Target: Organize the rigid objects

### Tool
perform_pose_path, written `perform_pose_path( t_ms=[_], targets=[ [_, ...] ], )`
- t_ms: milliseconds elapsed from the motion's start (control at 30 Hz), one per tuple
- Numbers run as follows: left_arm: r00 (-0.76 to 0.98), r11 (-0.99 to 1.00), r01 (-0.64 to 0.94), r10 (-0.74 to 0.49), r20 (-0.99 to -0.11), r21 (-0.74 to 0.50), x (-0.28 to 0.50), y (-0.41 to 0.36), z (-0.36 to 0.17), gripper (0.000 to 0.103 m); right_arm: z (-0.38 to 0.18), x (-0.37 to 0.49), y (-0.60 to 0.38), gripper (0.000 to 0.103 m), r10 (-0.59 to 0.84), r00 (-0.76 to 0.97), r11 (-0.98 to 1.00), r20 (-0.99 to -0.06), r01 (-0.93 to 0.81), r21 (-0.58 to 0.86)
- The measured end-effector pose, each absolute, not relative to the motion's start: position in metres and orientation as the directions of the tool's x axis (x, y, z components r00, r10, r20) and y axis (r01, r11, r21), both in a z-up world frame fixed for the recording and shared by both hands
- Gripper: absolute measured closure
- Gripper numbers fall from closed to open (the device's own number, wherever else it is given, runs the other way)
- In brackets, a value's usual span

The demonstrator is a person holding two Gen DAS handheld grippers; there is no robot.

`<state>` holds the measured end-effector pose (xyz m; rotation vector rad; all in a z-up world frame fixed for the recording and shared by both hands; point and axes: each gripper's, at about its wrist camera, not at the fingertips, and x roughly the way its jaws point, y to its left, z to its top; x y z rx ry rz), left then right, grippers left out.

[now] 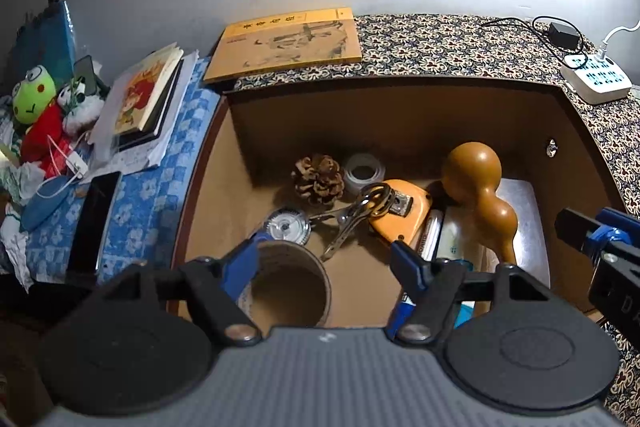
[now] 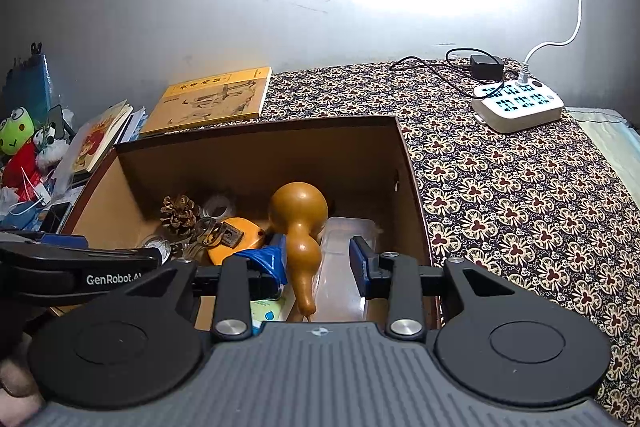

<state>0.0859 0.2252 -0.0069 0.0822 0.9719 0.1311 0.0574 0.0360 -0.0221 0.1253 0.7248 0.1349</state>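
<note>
A: Left wrist view looks straight down into the box [image 1: 216,163], and it alone shows a tape roll [image 1: 288,279] standing on the box floor between the left tongs [image 1: 326,259]. The blue fingers [image 1: 240,267] are spread wide; one sits just beside the roll's outer wall, the other well clear of it, so nothing is gripped.

B: Right wrist view hides that roll behind the left tool. What it shows better is the gourd [image 2: 298,227] leaning in the box, with the right tongs [image 2: 316,263] open wide and empty on either side of its lower bulb, not touching it.

A: Mine also picks out a pinecone [image 1: 319,179], a clear tape ring [image 1: 364,173], an orange case [image 1: 404,211] with keys [image 1: 366,207] lying on it, and a small metal wheel [image 1: 286,227], all on the box floor. The right tongs appear at my right edge.

B: A clear tray [image 2: 344,267] lies beside the gourd in mine.

A: Around the box, the surface [image 2: 520,207] wears a dark floral cloth. A yellow book [image 1: 286,43] lies behind the box.

B: A power strip [image 2: 518,107] and black adapter [image 2: 486,67] sit far right, against a plain grey wall.

A: Plush toys [image 1: 36,111], books and a phone [image 1: 94,223] crowd the left, on a blue cloth.
</note>
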Motion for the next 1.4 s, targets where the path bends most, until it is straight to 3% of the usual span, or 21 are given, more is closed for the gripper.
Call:
perform_pose_path(
  t_ms=[1400],
  targets=[
    [0.539,0.992,-0.046,0.124,-0.833,0.118,0.098,0.217,-0.025,0.032,-0.036,0.072,0.034,0.086,0.178,0.722,0.982,-0.669,-0.089,0.165]
  ],
)
